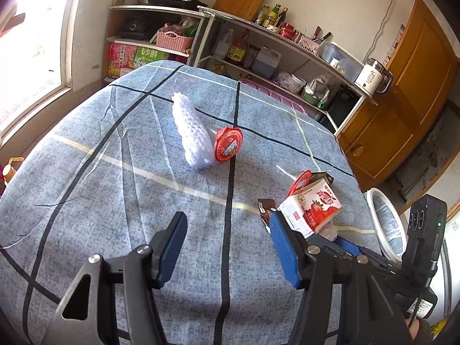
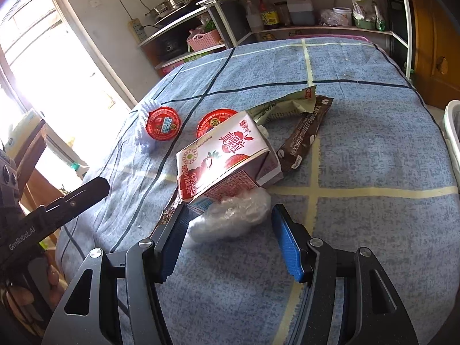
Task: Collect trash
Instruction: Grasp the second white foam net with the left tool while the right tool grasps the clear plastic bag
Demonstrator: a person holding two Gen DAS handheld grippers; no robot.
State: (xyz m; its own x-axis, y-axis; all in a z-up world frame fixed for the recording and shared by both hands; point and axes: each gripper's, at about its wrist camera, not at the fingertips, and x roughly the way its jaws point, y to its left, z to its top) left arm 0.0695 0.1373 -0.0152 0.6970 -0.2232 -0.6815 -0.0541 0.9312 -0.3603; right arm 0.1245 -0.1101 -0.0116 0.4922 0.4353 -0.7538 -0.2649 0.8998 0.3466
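Blue checked tablecloth (image 1: 115, 172); red-and-white strawberry carton (image 2: 224, 161); blue-padded tongs (image 2: 228, 218).

Bare cloth (image 1: 143, 189) lies before the left fingers (image 1: 172, 247); the carton (image 2: 227, 158) and crumpled plastic (image 2: 233, 215) crowd the right fingers (image 2: 287, 247).

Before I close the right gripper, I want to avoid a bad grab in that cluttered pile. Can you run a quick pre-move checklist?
1. Right gripper open: ok, jaws spread wide.
2. Crumpled clear plastic between the fingers: ok, it lies on the cloth in the gap.
3. Target separate from neighbours: not ok, the strawberry milk carton rests against the plastic.
4. Left gripper out of the way: ok, open and empty over bare tablecloth.
5. White bin reachable: ok, it stands just past the table's edge.
6. Bin has room: cannot tell.
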